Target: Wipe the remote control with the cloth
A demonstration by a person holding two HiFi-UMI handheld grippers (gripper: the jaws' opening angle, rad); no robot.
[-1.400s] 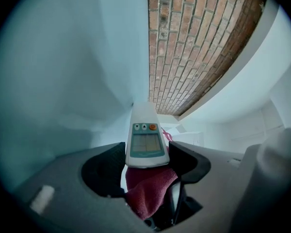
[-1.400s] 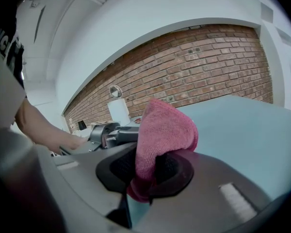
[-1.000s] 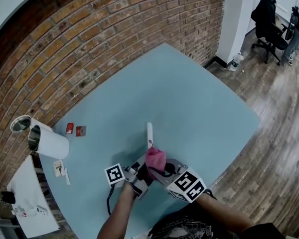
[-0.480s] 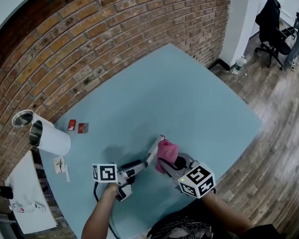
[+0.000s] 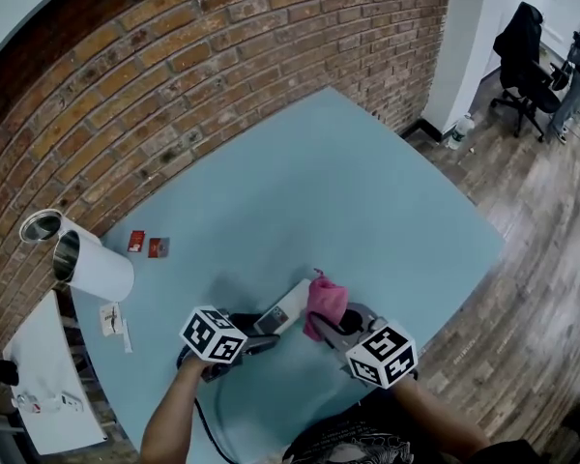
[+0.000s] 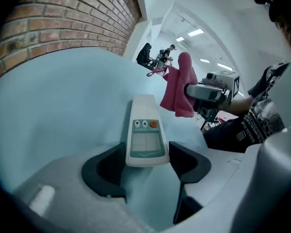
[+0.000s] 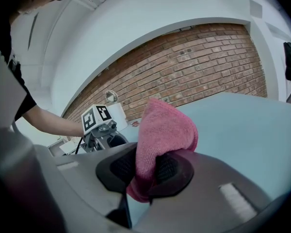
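- right gripper [image 7: 145, 171]: jaws pressed together on a fold of the pink cloth [image 7: 162, 130]; most of the cloth stands free above the pads
- left gripper [image 6: 145, 164]: jaws set wide, pinching the near end of the remote control [image 6: 145, 130] across its width, button face up toward the camera
- in the head view the remote control [image 5: 288, 307] runs from the left gripper [image 5: 261, 334] toward the cloth [image 5: 324, 303]; it lies low over the blue table [image 5: 367, 191], and whether its far end rests on the table cannot be told
- the right gripper [image 5: 331, 325] holds the cloth just beside the far end of the remote; contact is not confirmed in any view
- step in hand, as judged: presenting the button face for wiping, with the stroke on this face not yet begun
- next move calls for: bringing the cloth onto the face and drawing it along the length, while the left gripper keeps the remote steady; light pressure is advisable so that the buttons are not pushed and the remote is not levered out of the pinch
- against the earlier frames: a second ago the remote showed edge-on, with the cloth close over the left gripper; it now shows its broad face, the left hand sits further left and lower, and the cloth has drawn off to the far end
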